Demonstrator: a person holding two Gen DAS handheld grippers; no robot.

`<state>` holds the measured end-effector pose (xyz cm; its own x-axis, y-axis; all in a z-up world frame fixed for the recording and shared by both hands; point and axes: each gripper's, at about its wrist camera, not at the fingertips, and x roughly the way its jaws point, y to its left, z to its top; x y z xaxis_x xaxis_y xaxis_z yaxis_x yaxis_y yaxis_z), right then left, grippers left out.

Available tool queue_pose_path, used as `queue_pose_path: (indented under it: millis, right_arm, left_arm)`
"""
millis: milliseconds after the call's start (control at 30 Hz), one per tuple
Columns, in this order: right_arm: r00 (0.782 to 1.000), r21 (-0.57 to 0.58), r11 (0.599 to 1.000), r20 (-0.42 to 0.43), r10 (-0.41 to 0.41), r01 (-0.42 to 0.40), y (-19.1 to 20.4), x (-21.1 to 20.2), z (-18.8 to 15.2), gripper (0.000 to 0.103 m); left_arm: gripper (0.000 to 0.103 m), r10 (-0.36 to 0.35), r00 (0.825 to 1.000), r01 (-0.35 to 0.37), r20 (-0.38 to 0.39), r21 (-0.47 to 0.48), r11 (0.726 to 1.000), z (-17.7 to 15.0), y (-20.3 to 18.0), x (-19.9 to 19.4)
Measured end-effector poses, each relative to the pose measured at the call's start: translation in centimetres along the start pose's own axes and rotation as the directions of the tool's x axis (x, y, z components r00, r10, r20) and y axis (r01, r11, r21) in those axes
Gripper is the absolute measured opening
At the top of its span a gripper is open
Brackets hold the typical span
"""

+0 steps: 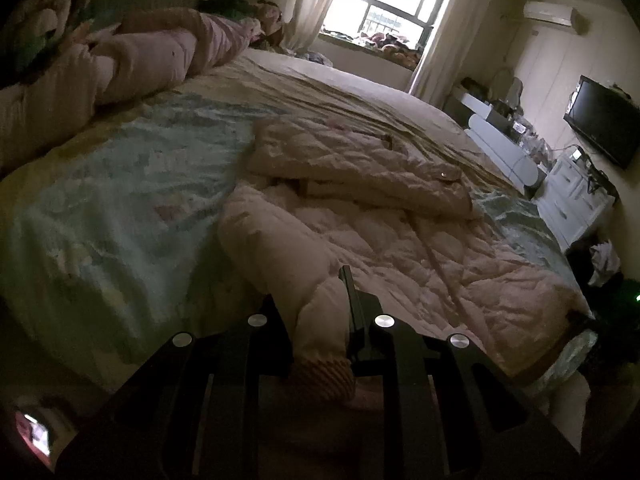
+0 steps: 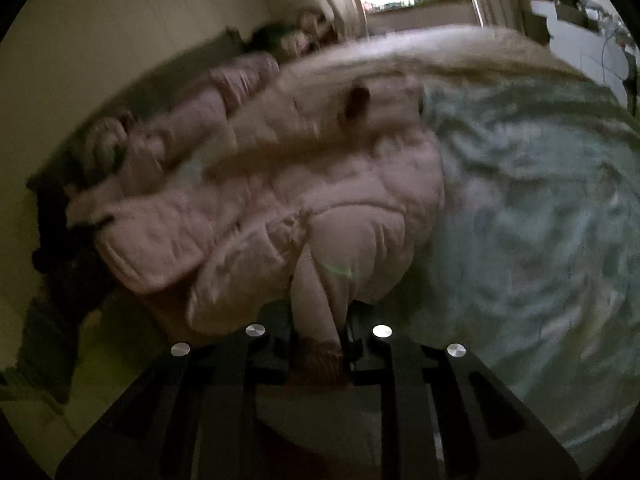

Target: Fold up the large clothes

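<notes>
Left tongs [image 1: 320, 312]: clamped on jacket [image 1: 360, 216] cuff | right tongs [image 2: 320, 332]: gripping other cuff | bed [image 1: 120, 200]

Pale pink quilted jacket [image 1: 360, 208] lies spread on the bed, partly folded; ribbed-cuff sleeve [image 1: 316, 320] raised off it.

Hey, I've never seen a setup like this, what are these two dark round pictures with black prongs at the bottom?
Each picture comes from a wide-angle camera mounted on a hand-held gripper, looking along its two black fingers. A person holds one in each hand. The left gripper is shut on a sleeve of a pale pink quilted jacket lying on a bed. The right gripper pinches the other sleeve; that view is blurred. Behind are a window and a television.
</notes>
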<state>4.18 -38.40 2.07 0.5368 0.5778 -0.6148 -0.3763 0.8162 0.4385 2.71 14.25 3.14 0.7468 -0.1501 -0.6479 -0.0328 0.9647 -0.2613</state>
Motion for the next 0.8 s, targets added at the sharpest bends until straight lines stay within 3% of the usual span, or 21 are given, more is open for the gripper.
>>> queue_pose_path:
  millis: [167, 800]
  right_arm:
    - [0.995, 0.008, 1.0, 0.099, 0.028, -0.029, 0.1, -0.9, 2.8, 0.017]
    - [0.981, 0.012, 1.0, 0.193, 0.017, -0.02, -0.5, 0.8, 8.6, 0.017]
  left_arm:
    - [0.011, 0.004, 1.0, -0.004, 0.025, -0.002, 1.0, 1.1, 0.1, -0.2]
    - [0.011, 0.036, 0.996, -0.037, 0.088, 0.019, 0.999, 4.1, -0.2, 0.6]
